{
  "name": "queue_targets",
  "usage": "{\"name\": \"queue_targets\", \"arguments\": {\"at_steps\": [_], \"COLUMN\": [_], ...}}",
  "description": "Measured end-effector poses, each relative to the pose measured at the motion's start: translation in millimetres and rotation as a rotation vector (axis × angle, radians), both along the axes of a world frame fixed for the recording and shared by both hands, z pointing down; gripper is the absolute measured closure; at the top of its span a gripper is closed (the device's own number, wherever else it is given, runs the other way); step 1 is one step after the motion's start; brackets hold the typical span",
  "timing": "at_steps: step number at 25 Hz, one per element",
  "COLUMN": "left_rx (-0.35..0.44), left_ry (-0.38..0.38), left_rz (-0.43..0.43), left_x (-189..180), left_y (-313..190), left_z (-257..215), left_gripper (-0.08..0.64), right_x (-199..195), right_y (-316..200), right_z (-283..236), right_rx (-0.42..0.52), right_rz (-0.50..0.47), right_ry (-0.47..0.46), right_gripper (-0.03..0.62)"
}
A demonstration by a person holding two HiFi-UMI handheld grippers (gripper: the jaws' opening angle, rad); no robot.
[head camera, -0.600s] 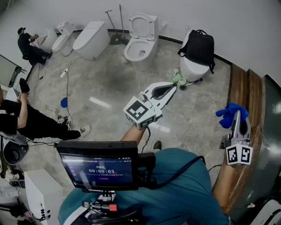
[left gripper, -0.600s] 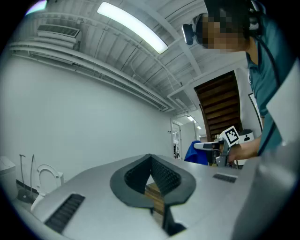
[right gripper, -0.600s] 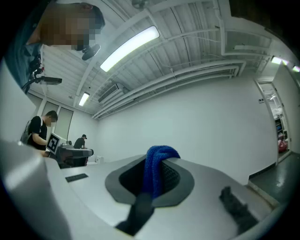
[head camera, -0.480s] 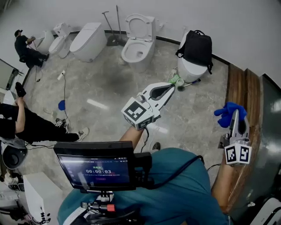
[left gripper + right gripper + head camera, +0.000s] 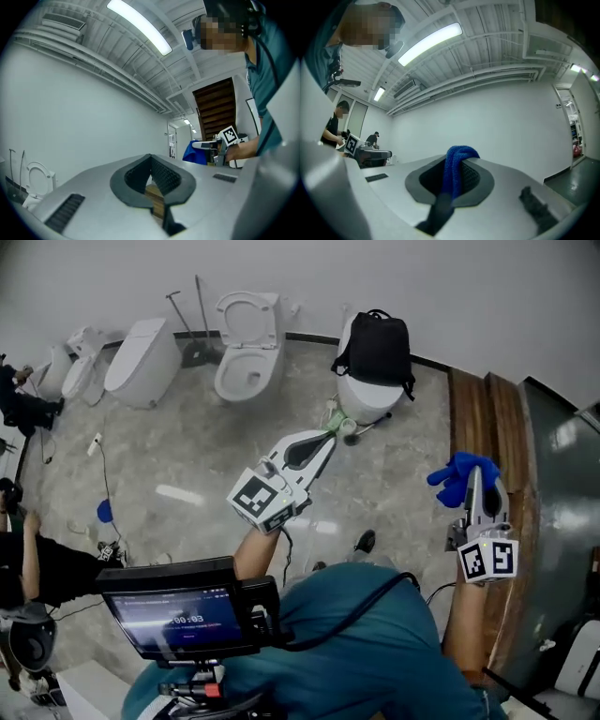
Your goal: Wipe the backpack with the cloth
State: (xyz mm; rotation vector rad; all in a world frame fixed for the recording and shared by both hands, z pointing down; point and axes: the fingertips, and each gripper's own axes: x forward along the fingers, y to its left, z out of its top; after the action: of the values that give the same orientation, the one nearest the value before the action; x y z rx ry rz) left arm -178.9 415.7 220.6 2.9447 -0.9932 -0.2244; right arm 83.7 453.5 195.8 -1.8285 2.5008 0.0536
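Observation:
A black backpack (image 5: 375, 348) sits on top of a closed white toilet (image 5: 364, 401) against the far wall. My left gripper (image 5: 328, 435) is held out over the floor, pointing toward that toilet, well short of the backpack. Its jaws are shut with nothing between them (image 5: 151, 159). At the right, my right gripper (image 5: 472, 474) is shut on a blue cloth (image 5: 457, 480), held beside the wooden strip. In the right gripper view the blue cloth (image 5: 457, 164) drapes over the jaw tips. The left gripper view also shows the cloth (image 5: 196, 152).
An open-seat toilet (image 5: 246, 367) and a closed one (image 5: 141, 357) stand left of the backpack. A green item (image 5: 337, 420) lies at the backpack toilet's base. Dark wooden boards (image 5: 487, 427) run along the right. People sit at the far left (image 5: 37, 563). A screen (image 5: 173, 620) sits below.
The head view has shifted, so the toilets and backpack slid left in the picture. Both grippers keep their pose, the right one still holding the cloth.

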Motion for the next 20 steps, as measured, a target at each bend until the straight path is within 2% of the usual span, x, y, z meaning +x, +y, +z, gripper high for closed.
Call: {"name": "queue_targets", "arguments": {"at_steps": [5,11,13,17,20], "left_rx": [-0.046,-0.072,-0.069,-0.062,-0.047], "left_ry": [-0.030,-0.063,-0.076,-0.063,-0.039], "left_rz": [0.001,-0.027,-0.029,-0.041,-0.051], "left_x": [17,51,68,105,124], "left_y": [-38,-107,-135,-189,-222], "left_z": [21,37,40,44,44], "left_gripper": [0.557,0.557,0.557,0.557,0.557], "right_x": [20,54,65,87,99], "right_y": [-44,-131,-162,-220,-264], "right_z": [15,37,42,56,62], "right_rx": [-0.018,-0.029,-0.021,-0.008,-0.014], "right_rz": [0.006,-0.024,-0.036,-0.069,-0.103], "right_ry": [-0.011,-0.028,-0.006,0.108,0.117], "right_gripper": [0.569,0.569,0.568,0.568,0.569]}}
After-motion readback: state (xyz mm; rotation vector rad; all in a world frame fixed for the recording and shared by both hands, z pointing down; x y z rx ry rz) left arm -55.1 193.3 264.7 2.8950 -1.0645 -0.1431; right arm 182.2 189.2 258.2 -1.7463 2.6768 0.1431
